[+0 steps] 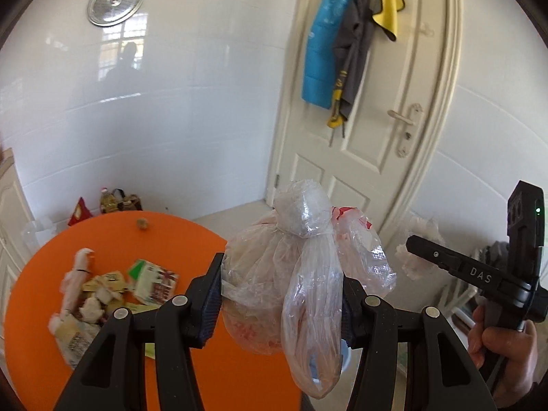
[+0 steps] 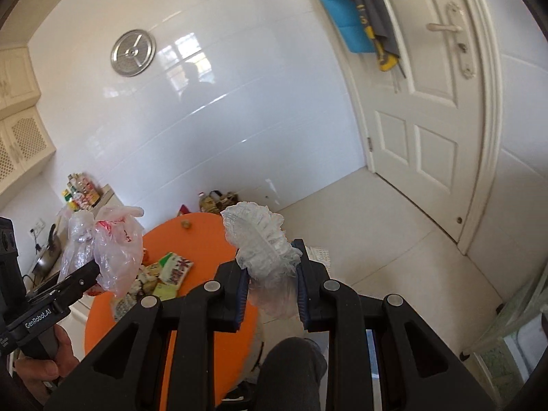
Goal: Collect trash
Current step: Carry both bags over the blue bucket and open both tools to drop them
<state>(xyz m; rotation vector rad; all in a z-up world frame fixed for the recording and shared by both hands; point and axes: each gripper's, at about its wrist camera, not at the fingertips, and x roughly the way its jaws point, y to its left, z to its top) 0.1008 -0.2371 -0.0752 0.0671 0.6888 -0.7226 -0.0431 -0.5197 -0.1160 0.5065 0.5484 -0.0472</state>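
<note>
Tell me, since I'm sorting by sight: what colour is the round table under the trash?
Orange table, seen best in the left wrist view.

Bare floor (image 2: 394,239) toward the closed door (image 2: 428,130); litter pile (image 1: 102,294) crowding the orange table (image 1: 191,239).

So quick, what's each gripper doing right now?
Left gripper: closed on a bundle of plastic bags.
Right gripper: closed on a crumpled clear plastic wrap.

The right gripper (image 1: 411,239) carries the white letters "DAS" along its black arm. The left gripper (image 2: 97,267) bears "GenRobot.AI" in white on its black body.
</note>
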